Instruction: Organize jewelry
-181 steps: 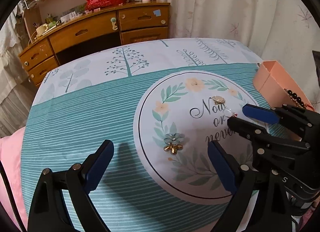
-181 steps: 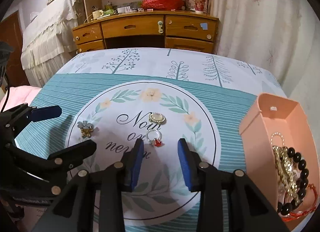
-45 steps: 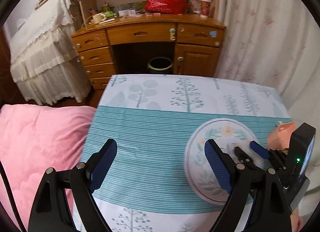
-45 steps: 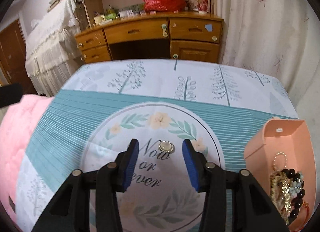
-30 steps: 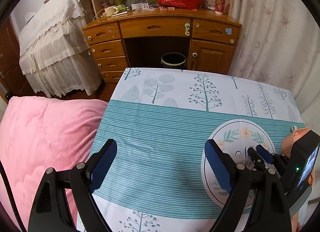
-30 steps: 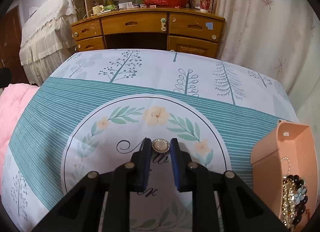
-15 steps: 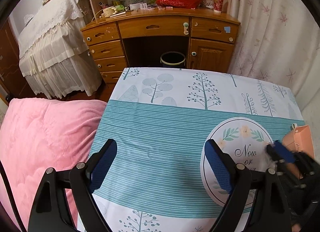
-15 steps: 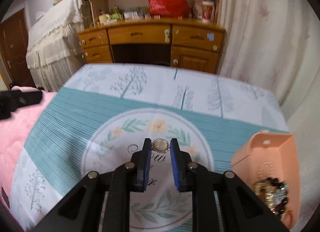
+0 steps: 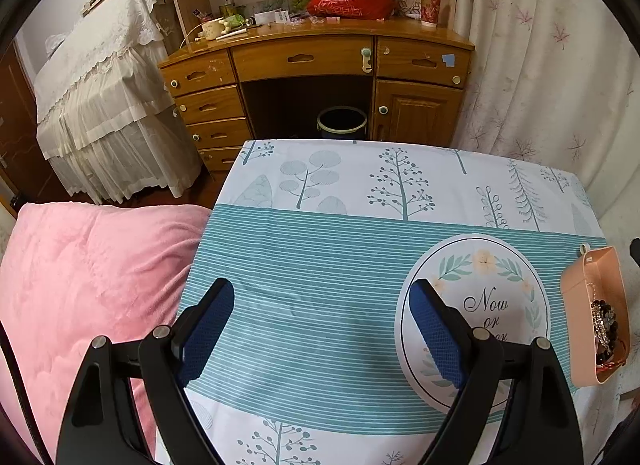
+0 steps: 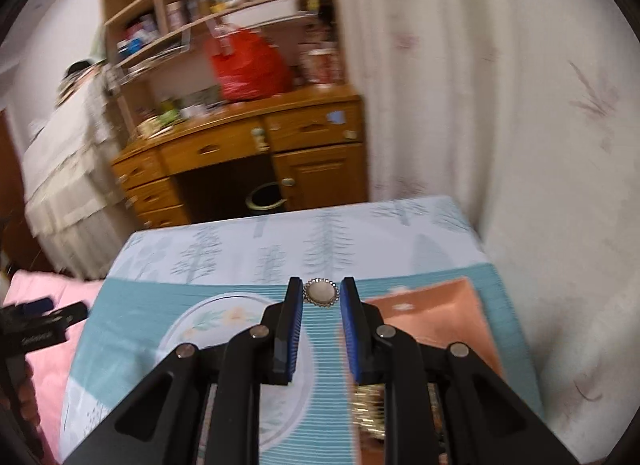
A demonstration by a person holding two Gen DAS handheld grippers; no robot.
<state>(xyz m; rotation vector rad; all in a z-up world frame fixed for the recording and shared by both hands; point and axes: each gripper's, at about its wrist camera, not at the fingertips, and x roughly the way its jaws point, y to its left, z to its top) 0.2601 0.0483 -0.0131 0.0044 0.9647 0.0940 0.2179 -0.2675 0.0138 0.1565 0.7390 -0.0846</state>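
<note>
"Now or", third word partly hidden, script on round emblem (image 9: 486,307) of tablecloth (image 9: 320,305).

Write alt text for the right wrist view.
The right gripper pinches a round pearl brooch between its blue pads, held above a teal striped tablecloth. A peach box of jewelry lies just below and to the right; a wooden desk and curtain blur behind.

Teal-striped tablecloth (image 9: 320,305) (tree prints at its ends), peach box (image 9: 576,293), pink blanket (image 9: 92,285).
</note>
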